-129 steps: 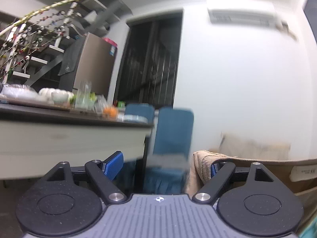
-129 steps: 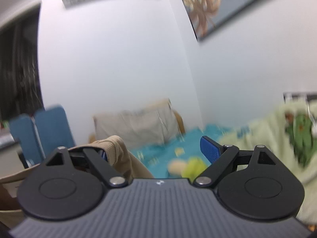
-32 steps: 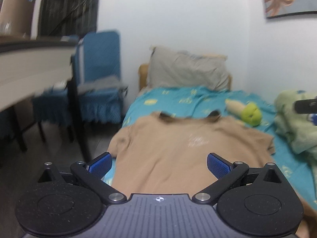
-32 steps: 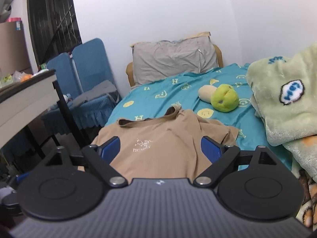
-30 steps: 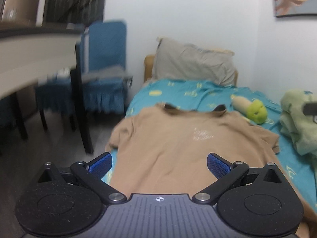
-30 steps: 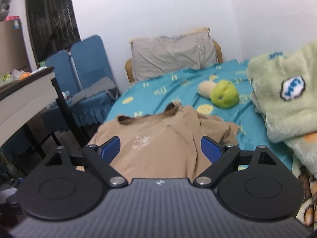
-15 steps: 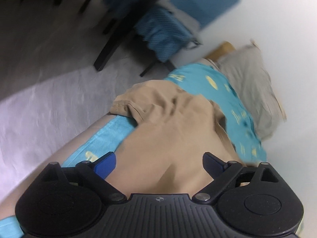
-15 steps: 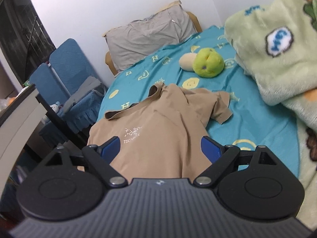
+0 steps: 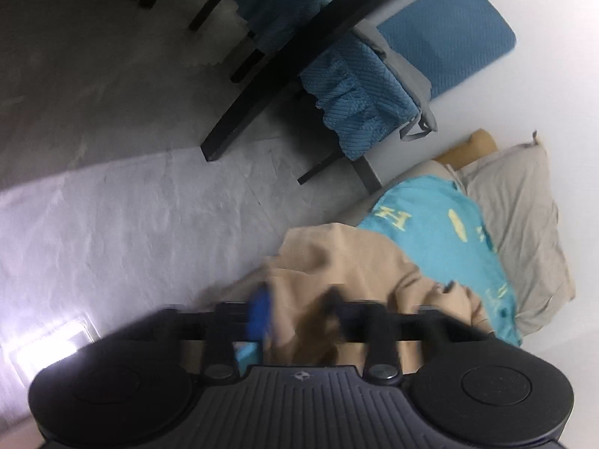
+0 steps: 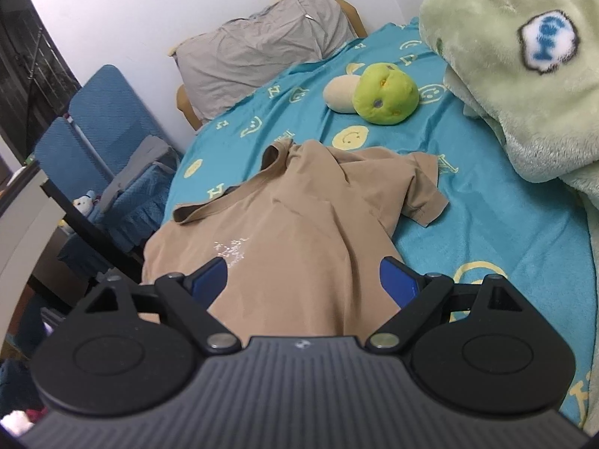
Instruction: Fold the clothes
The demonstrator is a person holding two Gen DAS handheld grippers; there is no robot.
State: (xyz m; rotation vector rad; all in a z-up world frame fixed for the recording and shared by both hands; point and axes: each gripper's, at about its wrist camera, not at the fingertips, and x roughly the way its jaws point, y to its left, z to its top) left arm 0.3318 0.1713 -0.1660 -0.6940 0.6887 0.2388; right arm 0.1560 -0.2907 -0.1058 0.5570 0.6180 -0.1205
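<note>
Tan shirt [image 10: 299, 232] lies spread on the teal bedsheet [image 10: 505, 232], right gripper [image 10: 304, 280] gaping above it. Only the left view shows the left gripper [image 9: 295, 314], blurred, its jaws narrowed around the shirt's sleeve [image 9: 322, 258]; full clamping unclear.

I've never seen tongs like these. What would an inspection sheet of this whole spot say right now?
Surface: bed with a teal patterned sheet.
Job's things: tan T-shirt spread out, one sleeve hanging over the bed's edge.
Clutter: green plush toy, fluffy green blanket, grey pillow.
Tongs: right tongs open over the shirt; left tongs blurred, closing at the sleeve.
Cables: nothing seen.
Surroundings: blue chairs, dark table, grey floor.
</note>
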